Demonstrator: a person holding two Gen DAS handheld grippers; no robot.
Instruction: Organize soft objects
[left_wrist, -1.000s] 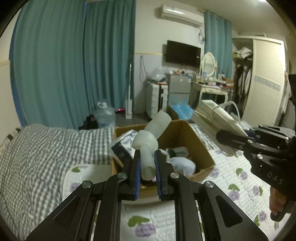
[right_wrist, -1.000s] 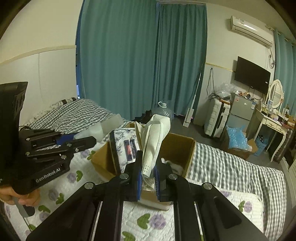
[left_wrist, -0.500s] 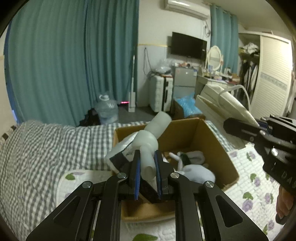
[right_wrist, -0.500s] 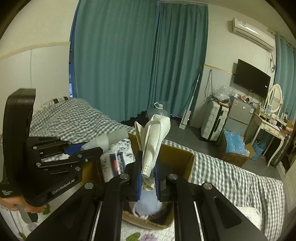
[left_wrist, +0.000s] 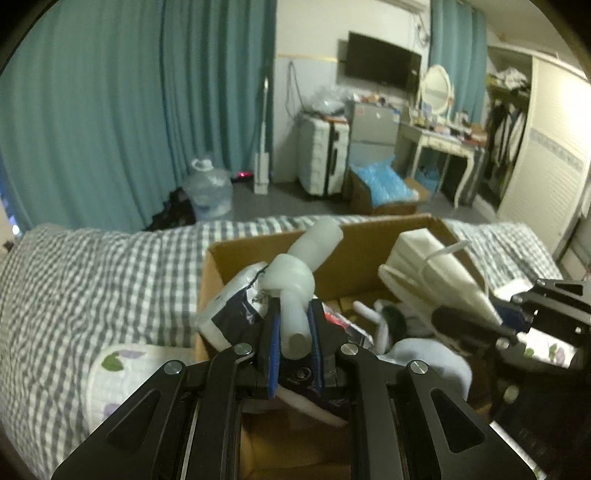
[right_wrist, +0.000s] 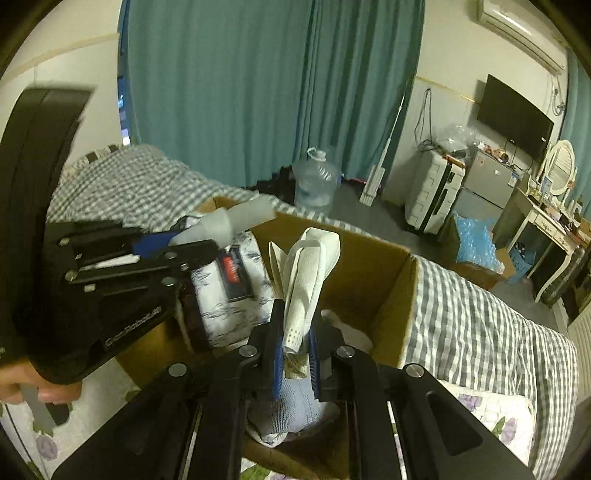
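Left wrist, knotted white foam tube (left_wrist: 295, 295) clamped between jaws, over cardboard box (left_wrist: 369, 236)

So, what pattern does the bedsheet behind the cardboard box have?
The bedsheet is a grey and white check, clearest in the left wrist view.

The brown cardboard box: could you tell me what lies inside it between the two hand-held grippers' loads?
In the left wrist view, a white plush toy with dark patches lies in the brown cardboard box, between the knotted white bag and the cream folded cloth.
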